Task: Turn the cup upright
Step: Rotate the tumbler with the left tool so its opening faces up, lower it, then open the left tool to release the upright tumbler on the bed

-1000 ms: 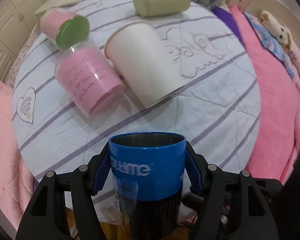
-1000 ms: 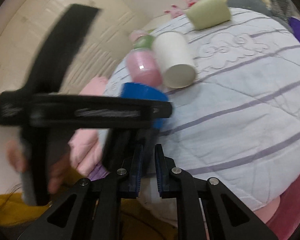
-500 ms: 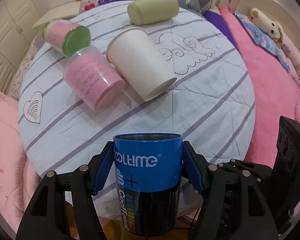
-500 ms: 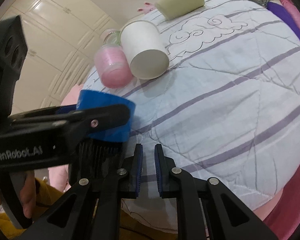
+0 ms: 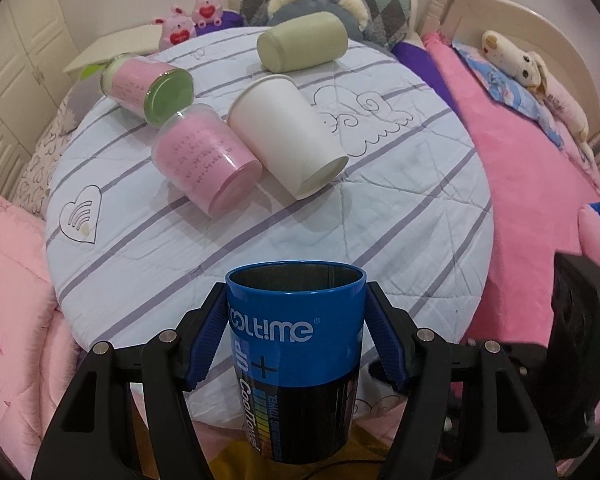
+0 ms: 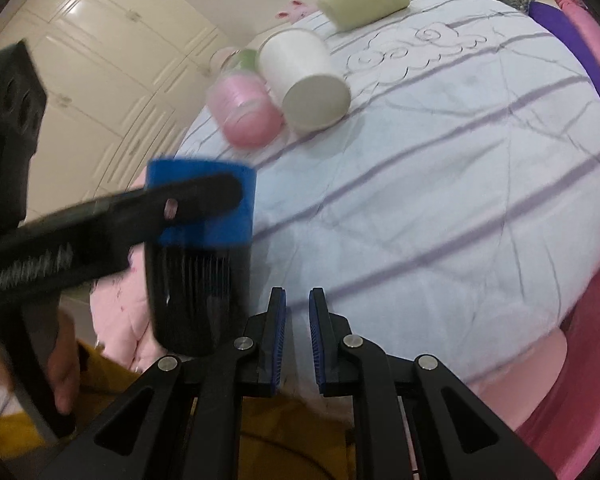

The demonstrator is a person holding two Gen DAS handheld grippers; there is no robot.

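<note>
One blue cup (image 5: 296, 344) upright, clamped in left gripper (image 5: 296, 340) jaws; right gripper (image 6: 297, 340) jaws nearly together, holding nothing.

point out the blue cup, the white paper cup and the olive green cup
blue cup (image 5: 284, 328): left wrist view, on its blue upper band by the lettering
white paper cup (image 5: 284, 132): left wrist view, on its side wall
olive green cup (image 5: 308, 38): left wrist view, on its side wall

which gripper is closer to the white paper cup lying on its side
Hard to call. The left gripper is shut on the blue cup at the table's near edge; the right gripper, shut and empty, sits beside it, about as far from the white paper cup.
</note>
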